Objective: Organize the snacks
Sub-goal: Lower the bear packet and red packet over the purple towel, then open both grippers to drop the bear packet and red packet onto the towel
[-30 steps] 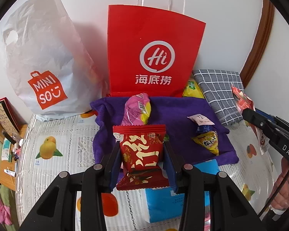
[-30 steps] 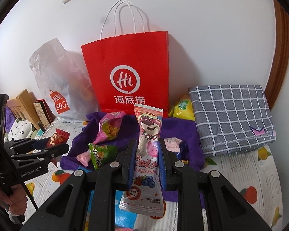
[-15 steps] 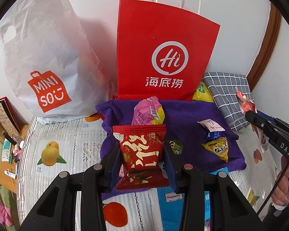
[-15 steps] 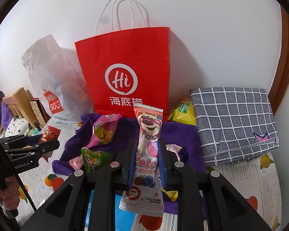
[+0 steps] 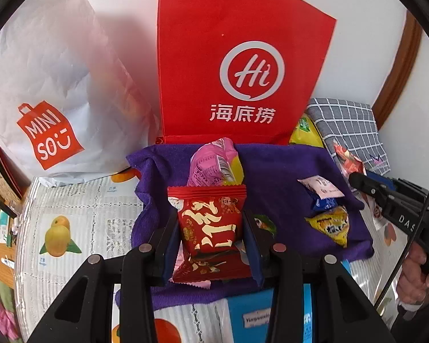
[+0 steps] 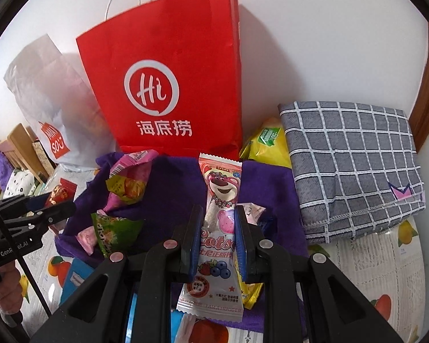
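Observation:
My left gripper (image 5: 210,225) is shut on a red snack packet with gold characters (image 5: 210,223), held above the purple towel (image 5: 274,171). My right gripper (image 6: 218,225) is shut on a long pink bear-print sweet packet (image 6: 220,200), also over the purple towel (image 6: 174,183). A red paper bag with a white "Hi" logo (image 5: 243,65) stands upright just behind the towel; it also shows in the right wrist view (image 6: 163,85). Loose snacks lie on the towel: a pink packet (image 5: 214,160), a yellow one (image 5: 330,224), a green one (image 6: 115,231).
A white Miniso plastic bag (image 5: 48,85) stands left of the red bag. A folded grey checked cloth (image 6: 351,165) lies at the right, with a yellow packet (image 6: 267,143) beside it. A blue box (image 5: 254,314) sits at the towel's near edge. The fruit-print tablecloth (image 5: 65,228) covers the table.
Both grippers have moved forward toward the red paper bag, each still holding its packet; the bag and towel look larger and nearer.

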A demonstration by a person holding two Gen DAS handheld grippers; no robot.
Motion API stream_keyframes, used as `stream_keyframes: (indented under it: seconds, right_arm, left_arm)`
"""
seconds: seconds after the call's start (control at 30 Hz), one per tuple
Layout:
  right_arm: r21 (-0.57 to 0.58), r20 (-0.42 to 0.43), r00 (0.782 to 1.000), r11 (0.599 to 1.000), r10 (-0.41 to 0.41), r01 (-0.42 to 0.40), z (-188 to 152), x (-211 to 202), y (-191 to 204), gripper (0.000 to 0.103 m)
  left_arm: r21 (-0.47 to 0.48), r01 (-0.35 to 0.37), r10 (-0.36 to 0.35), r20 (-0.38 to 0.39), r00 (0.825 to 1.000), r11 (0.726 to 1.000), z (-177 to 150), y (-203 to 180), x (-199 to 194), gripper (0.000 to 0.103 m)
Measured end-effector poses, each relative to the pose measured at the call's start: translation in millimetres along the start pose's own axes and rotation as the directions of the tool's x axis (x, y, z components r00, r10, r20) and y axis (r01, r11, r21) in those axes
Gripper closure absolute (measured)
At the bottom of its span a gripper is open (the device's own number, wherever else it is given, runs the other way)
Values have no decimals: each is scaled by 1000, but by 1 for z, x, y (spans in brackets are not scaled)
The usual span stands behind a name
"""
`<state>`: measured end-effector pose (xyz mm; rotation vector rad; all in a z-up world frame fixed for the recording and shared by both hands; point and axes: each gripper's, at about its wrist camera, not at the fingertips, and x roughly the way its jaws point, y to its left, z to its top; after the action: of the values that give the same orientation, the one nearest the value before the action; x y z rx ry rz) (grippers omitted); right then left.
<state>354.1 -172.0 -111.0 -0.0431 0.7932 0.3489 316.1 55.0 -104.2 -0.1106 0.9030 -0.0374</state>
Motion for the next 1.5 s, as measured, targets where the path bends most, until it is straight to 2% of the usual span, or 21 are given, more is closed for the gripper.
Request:
stream_keyframes:
  seconds: [0.2, 0.4, 0.73, 1.27, 1.43, 1.5]
  right_arm:
    - [-5, -30, 1000, 1000, -6, 6, 1, 16, -4, 81]
    - [9, -98, 995, 1000, 4, -3, -4, 36, -12, 81]
    - [-1, -139, 990, 1000, 1, -1, -10, 48, -12, 80]
    - [-8, -139, 990, 1000, 0, -2, -9, 49, -12, 79]
    - [-6, -126, 992, 1000, 11, -12, -7, 42, -11, 73]
    - [-7, -117, 993, 1000, 20, -21, -6, 37, -10, 72]
  left_arm:
    - [-8, 7, -7, -18, 1000, 1000, 4, 0, 14, 64]
    - [-11, 14, -15, -44, 999, 1000, 0, -2, 28, 64]
    - [-21, 31, -33, -81, 996, 999, -5, -5, 43, 64]
    - [-19, 26, -27, -103, 994, 999, -8, -11, 52, 63]
    - [-17, 29, -31, -110, 993, 999, -7, -11, 50, 63]
    - [-24, 33, -36, -109, 993, 999, -7, -10, 48, 60]
